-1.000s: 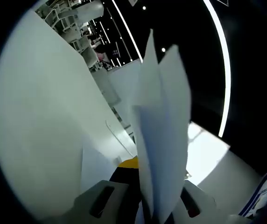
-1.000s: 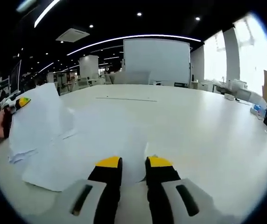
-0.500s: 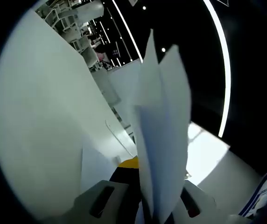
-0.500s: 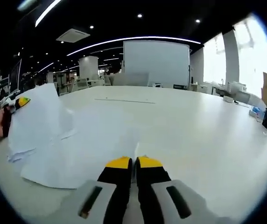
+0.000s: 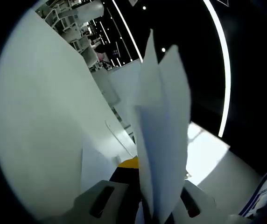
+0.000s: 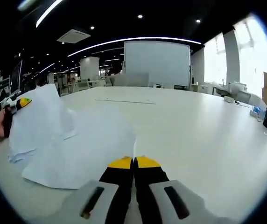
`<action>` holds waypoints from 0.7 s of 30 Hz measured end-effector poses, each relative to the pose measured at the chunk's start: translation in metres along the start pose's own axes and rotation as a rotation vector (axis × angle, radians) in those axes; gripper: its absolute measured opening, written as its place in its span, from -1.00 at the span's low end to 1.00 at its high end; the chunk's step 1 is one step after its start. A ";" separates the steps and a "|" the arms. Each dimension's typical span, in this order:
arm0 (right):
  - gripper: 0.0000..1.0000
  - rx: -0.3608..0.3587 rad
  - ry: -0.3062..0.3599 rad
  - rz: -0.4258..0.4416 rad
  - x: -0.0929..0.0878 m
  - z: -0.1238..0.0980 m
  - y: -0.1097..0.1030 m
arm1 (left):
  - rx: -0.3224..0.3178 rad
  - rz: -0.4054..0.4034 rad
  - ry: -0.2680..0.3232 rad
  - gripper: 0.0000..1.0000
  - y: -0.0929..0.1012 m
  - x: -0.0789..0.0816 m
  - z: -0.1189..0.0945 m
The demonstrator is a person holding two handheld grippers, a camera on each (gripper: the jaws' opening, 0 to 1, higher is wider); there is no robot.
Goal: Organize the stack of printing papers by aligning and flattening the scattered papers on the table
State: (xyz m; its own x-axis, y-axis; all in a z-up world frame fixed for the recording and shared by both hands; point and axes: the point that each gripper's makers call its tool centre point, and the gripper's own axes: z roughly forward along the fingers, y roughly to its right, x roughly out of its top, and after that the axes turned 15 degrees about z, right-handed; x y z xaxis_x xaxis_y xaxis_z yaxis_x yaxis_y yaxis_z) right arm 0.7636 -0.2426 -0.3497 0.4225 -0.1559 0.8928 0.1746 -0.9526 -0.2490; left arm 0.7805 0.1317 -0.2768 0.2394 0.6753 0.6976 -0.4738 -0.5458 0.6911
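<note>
Right gripper (image 6: 133,162) pinched on the flat sheet's (image 6: 84,149) near corner, sheet spread left toward upright papers (image 6: 38,116) clamped in left gripper (image 5: 140,186).

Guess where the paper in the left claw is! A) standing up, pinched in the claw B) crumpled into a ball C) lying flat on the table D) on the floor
A: in the left gripper view the sheets rise upright from between the left claw jaws, and the right gripper view shows them lifted off the table at one side.
</note>
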 end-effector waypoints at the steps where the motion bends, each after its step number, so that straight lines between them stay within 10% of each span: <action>1: -1.00 0.000 0.001 -0.002 0.000 0.000 0.000 | 0.000 0.000 0.000 -0.87 0.000 0.000 0.000; 21: -1.00 0.025 0.046 0.032 0.009 -0.009 -0.004 | 0.003 0.001 0.000 -0.87 -0.001 0.002 -0.001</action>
State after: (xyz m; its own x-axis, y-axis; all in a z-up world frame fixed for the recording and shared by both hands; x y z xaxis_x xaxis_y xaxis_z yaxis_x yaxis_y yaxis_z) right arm 0.7584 -0.2421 -0.3374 0.3869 -0.1991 0.9004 0.1843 -0.9400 -0.2870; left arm 0.7809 0.1338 -0.2767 0.2386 0.6750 0.6981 -0.4719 -0.5477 0.6909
